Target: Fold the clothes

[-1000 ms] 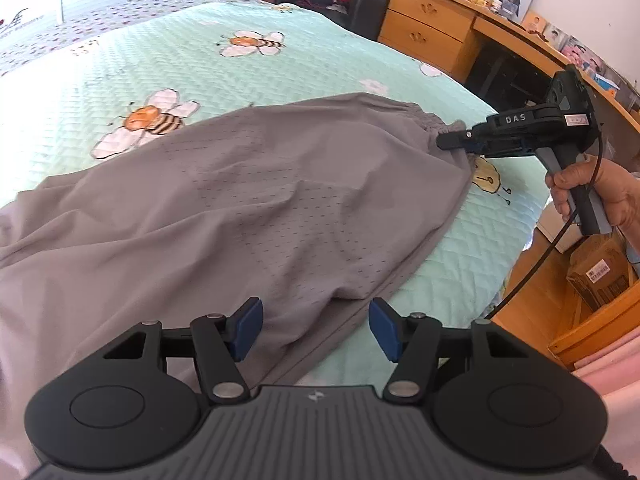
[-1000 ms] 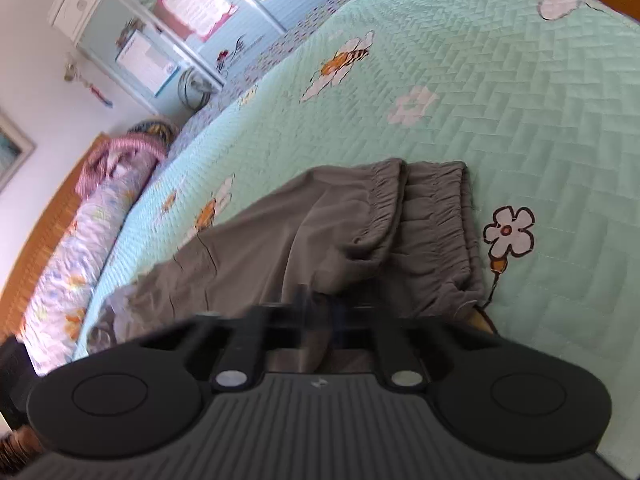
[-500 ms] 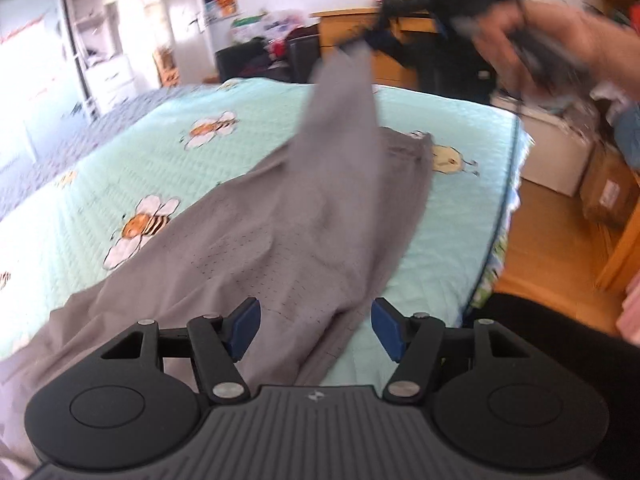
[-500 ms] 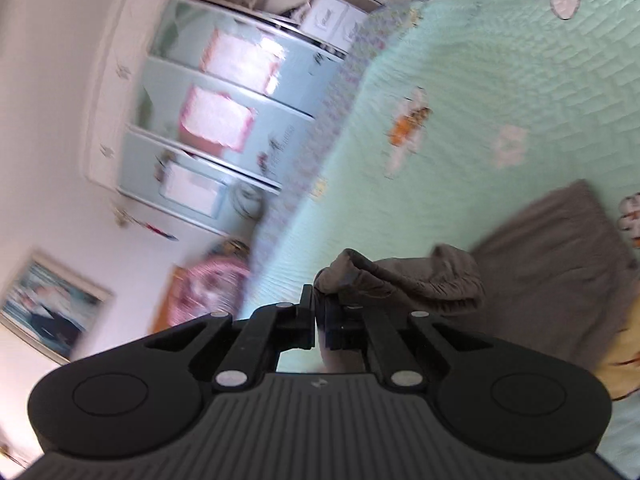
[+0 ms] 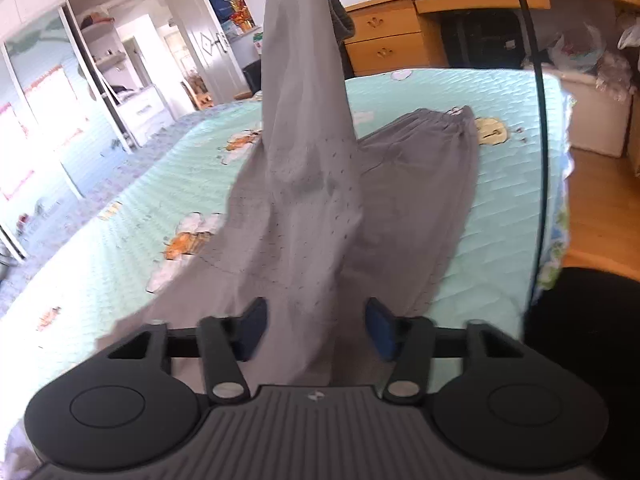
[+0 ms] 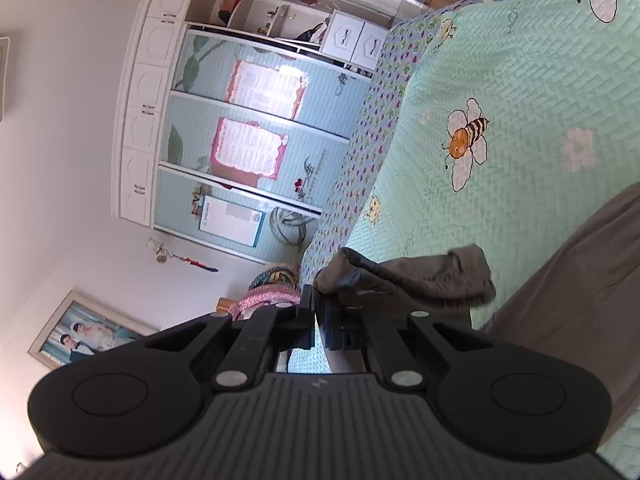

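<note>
Grey trousers (image 5: 312, 184) lie on the mint bee-print bed (image 5: 500, 208). One side of them is pulled up into a tall drape that reaches past the top of the left wrist view. My left gripper (image 5: 316, 328) sits at the foot of this drape. Its jaws are closing with the cloth between the blue pads (image 5: 252, 328), which do not touch it. My right gripper (image 6: 320, 320) is shut on the bunched elastic waistband of the trousers (image 6: 420, 280), held well above the bed (image 6: 520, 80).
A wooden desk with drawers (image 5: 384, 40) stands beyond the bed's far end. A black cable (image 5: 540, 120) hangs down at the right above the wood floor. The wardrobe (image 6: 248, 128) runs along the far side, with rolled pink bedding (image 6: 268, 300) beside it.
The right gripper has risen with the waistband, pulling the flat trousers up into a tall drape. The left gripper has rolled and moved in, so cloth now stands between its jaws.
</note>
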`<move>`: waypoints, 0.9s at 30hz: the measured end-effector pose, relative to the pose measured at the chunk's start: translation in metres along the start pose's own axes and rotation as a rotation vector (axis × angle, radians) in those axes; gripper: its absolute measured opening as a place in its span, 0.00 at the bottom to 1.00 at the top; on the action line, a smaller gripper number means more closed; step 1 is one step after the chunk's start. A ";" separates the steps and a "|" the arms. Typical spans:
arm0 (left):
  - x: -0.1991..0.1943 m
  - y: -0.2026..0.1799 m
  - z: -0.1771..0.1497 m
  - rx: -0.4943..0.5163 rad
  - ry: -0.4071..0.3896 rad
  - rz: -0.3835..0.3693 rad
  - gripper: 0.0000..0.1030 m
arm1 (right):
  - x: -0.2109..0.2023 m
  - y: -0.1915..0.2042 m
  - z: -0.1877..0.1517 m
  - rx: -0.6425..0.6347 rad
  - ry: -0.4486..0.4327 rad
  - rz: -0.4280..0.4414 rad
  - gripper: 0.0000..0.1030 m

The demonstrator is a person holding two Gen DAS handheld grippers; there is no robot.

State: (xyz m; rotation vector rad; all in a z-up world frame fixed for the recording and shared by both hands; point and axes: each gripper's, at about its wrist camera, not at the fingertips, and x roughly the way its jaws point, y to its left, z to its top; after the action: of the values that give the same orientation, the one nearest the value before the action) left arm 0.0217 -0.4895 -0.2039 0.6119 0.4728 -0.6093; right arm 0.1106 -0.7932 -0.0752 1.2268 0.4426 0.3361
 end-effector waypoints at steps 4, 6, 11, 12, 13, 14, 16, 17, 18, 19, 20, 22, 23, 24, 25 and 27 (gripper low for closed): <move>-0.011 0.051 0.003 -0.149 0.000 0.084 0.05 | 0.033 0.007 0.006 -0.002 0.020 -0.008 0.05; -0.034 0.085 0.010 -0.231 -0.045 0.148 0.04 | 0.042 0.024 0.010 -0.039 0.017 0.066 0.05; -0.098 0.117 0.037 -0.240 -0.190 0.180 0.05 | 0.011 0.035 0.015 -0.131 -0.055 0.186 0.05; -0.102 0.110 0.040 -0.212 -0.192 0.165 0.05 | 0.001 0.033 0.015 -0.148 -0.071 0.191 0.04; -0.102 0.101 0.042 -0.177 -0.182 0.146 0.05 | -0.010 0.030 0.016 -0.165 -0.087 0.197 0.04; -0.097 0.088 0.041 -0.140 -0.161 0.118 0.05 | -0.022 0.008 0.016 -0.173 -0.093 0.139 0.05; -0.078 0.058 0.033 -0.062 -0.103 0.049 0.06 | -0.045 -0.036 0.015 -0.188 -0.105 0.023 0.04; -0.064 0.043 0.027 -0.024 -0.066 0.014 0.07 | -0.051 -0.066 0.013 -0.158 -0.096 -0.049 0.04; -0.048 0.028 0.019 0.012 -0.022 -0.021 0.08 | -0.057 -0.097 0.011 -0.127 -0.087 -0.122 0.04; -0.031 0.014 0.010 0.054 0.027 -0.040 0.08 | -0.062 -0.127 0.008 -0.096 -0.078 -0.194 0.05; -0.014 0.001 0.002 0.101 0.080 -0.047 0.08 | -0.065 -0.146 0.003 -0.077 -0.074 -0.229 0.05; 0.001 -0.008 -0.010 0.121 0.124 -0.043 0.08 | -0.071 -0.184 -0.007 -0.038 -0.067 -0.300 0.04; 0.002 -0.007 -0.011 0.112 0.132 -0.042 0.07 | -0.071 -0.187 -0.009 -0.051 -0.062 -0.293 0.05; 0.000 -0.004 -0.010 0.097 0.136 -0.043 0.07 | -0.072 -0.189 -0.012 -0.063 -0.058 -0.286 0.04; -0.002 0.000 -0.009 0.084 0.140 -0.046 0.07 | -0.072 -0.191 -0.014 -0.076 -0.054 -0.280 0.05; -0.004 0.002 -0.008 0.077 0.148 -0.048 0.08 | -0.071 -0.194 -0.018 -0.091 -0.036 -0.280 0.06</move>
State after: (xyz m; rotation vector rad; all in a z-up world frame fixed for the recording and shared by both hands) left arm 0.0183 -0.4814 -0.2062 0.7239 0.6057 -0.6331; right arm 0.0418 -0.8717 -0.2543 1.0647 0.5545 0.0929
